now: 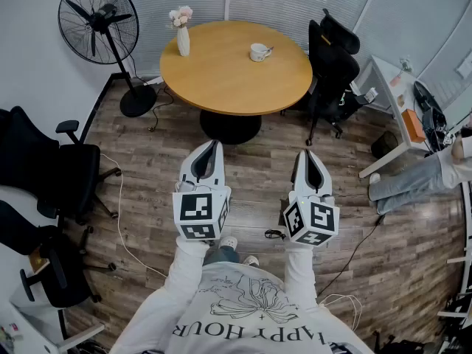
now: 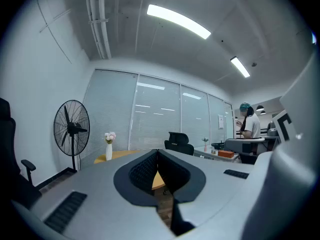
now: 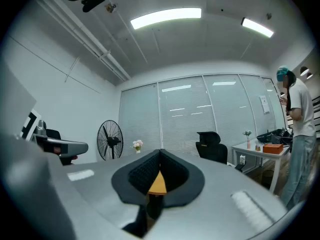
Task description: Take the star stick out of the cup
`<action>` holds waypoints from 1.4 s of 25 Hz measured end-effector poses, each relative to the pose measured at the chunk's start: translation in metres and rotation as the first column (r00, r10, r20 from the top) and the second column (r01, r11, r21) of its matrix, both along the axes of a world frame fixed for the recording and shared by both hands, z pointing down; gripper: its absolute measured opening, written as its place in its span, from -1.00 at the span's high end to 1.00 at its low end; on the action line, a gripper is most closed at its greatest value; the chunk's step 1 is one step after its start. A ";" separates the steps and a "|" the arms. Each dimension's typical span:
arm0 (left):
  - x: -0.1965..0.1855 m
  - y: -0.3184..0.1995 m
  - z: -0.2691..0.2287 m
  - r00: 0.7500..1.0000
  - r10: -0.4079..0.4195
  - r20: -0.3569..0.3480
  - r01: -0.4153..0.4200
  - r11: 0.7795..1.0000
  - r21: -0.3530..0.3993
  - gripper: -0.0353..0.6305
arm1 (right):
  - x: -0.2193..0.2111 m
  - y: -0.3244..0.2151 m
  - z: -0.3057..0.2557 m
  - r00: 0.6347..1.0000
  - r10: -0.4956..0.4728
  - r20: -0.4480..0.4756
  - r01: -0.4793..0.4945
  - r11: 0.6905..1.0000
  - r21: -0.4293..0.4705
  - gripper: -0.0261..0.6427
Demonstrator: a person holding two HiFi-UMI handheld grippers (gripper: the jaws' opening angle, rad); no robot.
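A white cup [image 1: 259, 51] stands on the round wooden table [image 1: 228, 80], right of its middle. Something thin leans out over the cup's right rim; it is too small to make out as the star stick. My left gripper [image 1: 214, 145] and right gripper [image 1: 304, 153] are held side by side over the wooden floor, well short of the table and pointing toward it. Both are shut with nothing between the pads. In the left gripper view the left gripper [image 2: 157, 152] has its jaws meeting at the tip. The right gripper [image 3: 160, 152] looks the same in its own view. The cup shows in neither gripper view.
A white vase with pink flowers [image 1: 182, 37] stands at the table's left edge. A standing fan [image 1: 99, 21] is left of the table and a black office chair [image 1: 332, 65] right of it. More black chairs [image 1: 51, 168] line the left wall. A person [image 3: 297, 134] stands by a white desk [image 1: 391, 102] at the right.
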State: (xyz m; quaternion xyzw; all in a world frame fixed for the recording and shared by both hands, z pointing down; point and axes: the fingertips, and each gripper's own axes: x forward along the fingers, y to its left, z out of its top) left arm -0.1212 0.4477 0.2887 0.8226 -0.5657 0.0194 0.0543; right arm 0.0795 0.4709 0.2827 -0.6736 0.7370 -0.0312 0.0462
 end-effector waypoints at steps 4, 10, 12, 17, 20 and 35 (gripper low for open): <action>0.003 -0.004 0.001 1.000 0.005 0.007 -0.005 1.000 0.002 0.88 | 0.003 -0.004 0.003 1.000 0.002 0.001 -0.002 1.000 -0.003 0.89; -0.003 -0.014 0.005 1.000 0.006 0.012 -0.006 1.000 -0.003 0.88 | -0.003 -0.013 0.006 1.000 -0.008 0.007 0.008 1.000 0.000 0.89; -0.004 -0.020 0.005 1.000 0.007 0.012 -0.007 1.000 -0.003 0.88 | -0.004 -0.017 0.005 1.000 -0.007 0.018 0.007 1.000 0.011 0.89; -0.010 -0.039 0.004 1.000 0.010 0.018 -0.010 1.000 0.004 0.88 | -0.006 -0.035 0.004 1.000 0.006 0.030 -0.006 1.000 0.024 0.89; -0.014 -0.052 0.007 1.000 0.018 0.017 -0.018 1.000 0.008 0.87 | -0.009 -0.047 0.006 0.999 0.008 0.041 -0.009 0.999 0.032 0.89; -0.025 -0.088 0.030 0.999 0.030 0.022 -0.029 0.999 -0.033 0.87 | -0.029 -0.079 0.031 0.999 -0.011 0.053 0.013 1.000 -0.024 0.81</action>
